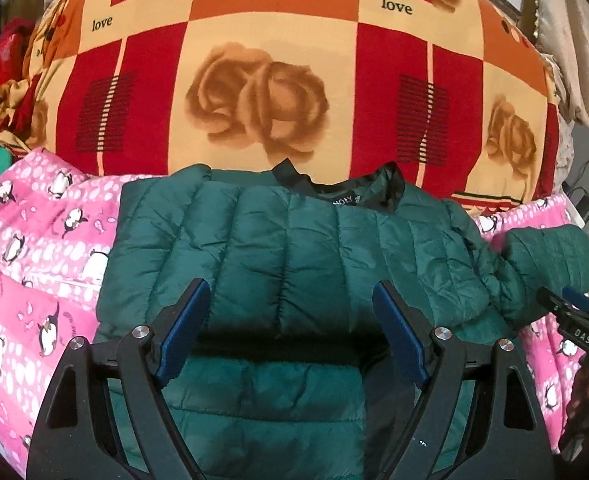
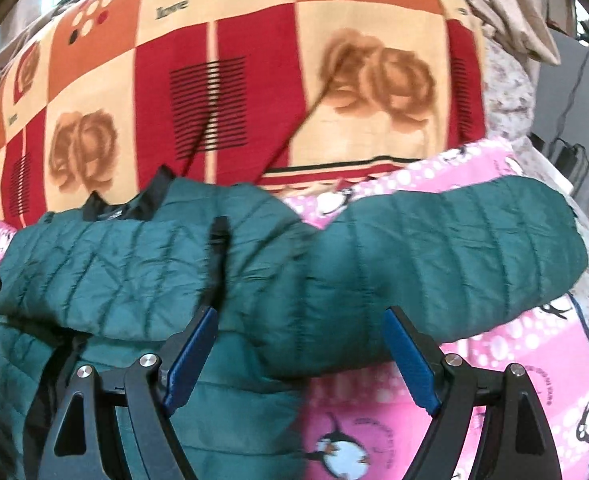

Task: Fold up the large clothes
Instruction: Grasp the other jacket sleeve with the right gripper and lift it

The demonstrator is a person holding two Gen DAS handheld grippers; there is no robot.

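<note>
My left gripper hangs with its jaws wide apart and nothing between them, above the green puffer jacket. The jacket lies flat just ahead of and beneath it, black collar at the far edge, on a pink penguin-print quilt. My right gripper is also spread wide and empty, over the jacket's body, whose sleeve stretches away to its right across the quilt. Beyond both grippers lies a red, orange and cream rose-patterned blanket. The right gripper's tip shows at the far right of the left wrist view.
</note>
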